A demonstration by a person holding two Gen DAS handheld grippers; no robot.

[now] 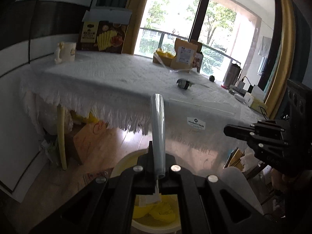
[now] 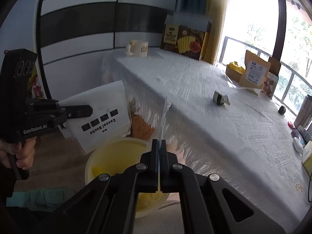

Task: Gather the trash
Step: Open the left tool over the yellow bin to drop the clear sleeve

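Clear plastic bag (image 2: 165, 105) stretched upright | both claws (image 1: 156, 167) (image 2: 159, 165) clamped on it

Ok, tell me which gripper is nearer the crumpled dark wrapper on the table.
Right. The right gripper is by the table edge facing the wrapper; the left gripper is farther out over the floor.

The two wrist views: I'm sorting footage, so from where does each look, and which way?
Left wrist: rides the left gripper, shut on a white bag, above the yellow bin; right gripper shows.
Right wrist: rides the right gripper, pinching clear plastic film; left gripper and hand show.
Shared: bin, white-clothed table, food box.
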